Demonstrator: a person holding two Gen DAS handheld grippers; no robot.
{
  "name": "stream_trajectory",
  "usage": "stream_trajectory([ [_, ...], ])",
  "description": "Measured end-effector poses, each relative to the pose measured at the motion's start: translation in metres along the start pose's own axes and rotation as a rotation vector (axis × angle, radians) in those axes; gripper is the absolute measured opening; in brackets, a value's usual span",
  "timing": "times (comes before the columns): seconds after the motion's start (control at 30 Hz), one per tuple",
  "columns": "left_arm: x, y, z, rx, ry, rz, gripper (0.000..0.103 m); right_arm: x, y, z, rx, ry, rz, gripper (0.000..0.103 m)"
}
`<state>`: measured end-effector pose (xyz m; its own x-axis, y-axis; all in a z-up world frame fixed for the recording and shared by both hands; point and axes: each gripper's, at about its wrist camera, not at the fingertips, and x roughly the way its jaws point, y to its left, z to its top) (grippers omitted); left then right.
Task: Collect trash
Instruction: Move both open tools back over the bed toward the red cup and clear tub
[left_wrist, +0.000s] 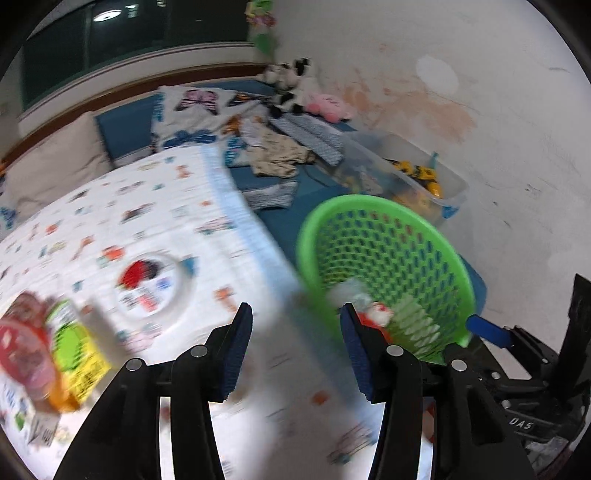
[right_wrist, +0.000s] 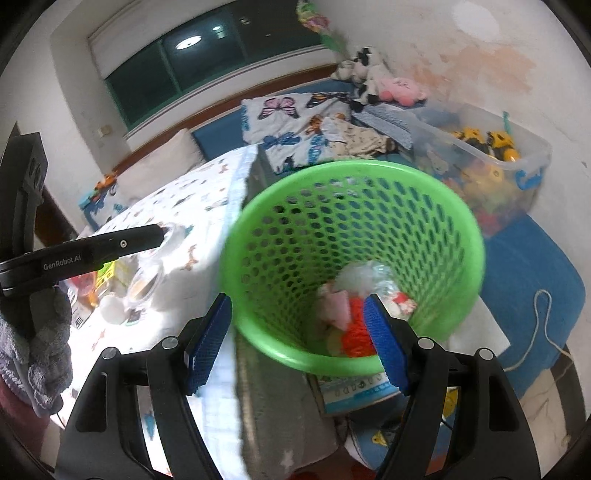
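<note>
1. The right gripper (right_wrist: 297, 334) is straddling the near rim of the green perforated plastic bin (right_wrist: 354, 229), jaws wide, seemingly steadying it.
2. The left gripper (left_wrist: 295, 354), jaws half-spread and empty, is hovering over the patterned counter (left_wrist: 155, 221), wrappers (left_wrist: 55, 350) at nine o'clock.
3. Collected trash (right_wrist: 354, 306) is lying inside the bin.

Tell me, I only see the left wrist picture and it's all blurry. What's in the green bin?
Observer: In the right wrist view the green basket holds crumpled scraps at the bottom: something orange, a pink piece and a whitish wad.
Operator: Is the right gripper holding any trash?
Observer: No. The right gripper is open, with nothing between its blue pads; it straddles the basket's near rim.
Operator: What's under the bin?
Observer: A light blue printed packet lies just below the basket's near rim; I cannot tell whether the basket sits on it.
</note>
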<state>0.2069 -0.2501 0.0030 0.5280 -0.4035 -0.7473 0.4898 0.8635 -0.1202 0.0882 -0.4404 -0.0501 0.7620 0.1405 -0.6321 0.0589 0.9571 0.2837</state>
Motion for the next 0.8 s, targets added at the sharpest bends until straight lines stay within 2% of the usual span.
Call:
stream_trajectory([
  [0.27,-0.033,0.058,-0.023,-0.102,-0.032,0.093,0.048,0.019,0.047,0.003,-0.094,0.03,0.069,0.075],
  [0.57,-0.069,0.116,-0.045,-0.23,-0.074,0.15,0.05,0.048,0.108,0.006,-0.234,0.084,0.145,0.077],
  [0.8,-0.099,0.155,-0.058,-0.302,-0.126,0.209,0.061,0.074,0.149,0.009,-0.336,0.118,0.168,0.082],
])
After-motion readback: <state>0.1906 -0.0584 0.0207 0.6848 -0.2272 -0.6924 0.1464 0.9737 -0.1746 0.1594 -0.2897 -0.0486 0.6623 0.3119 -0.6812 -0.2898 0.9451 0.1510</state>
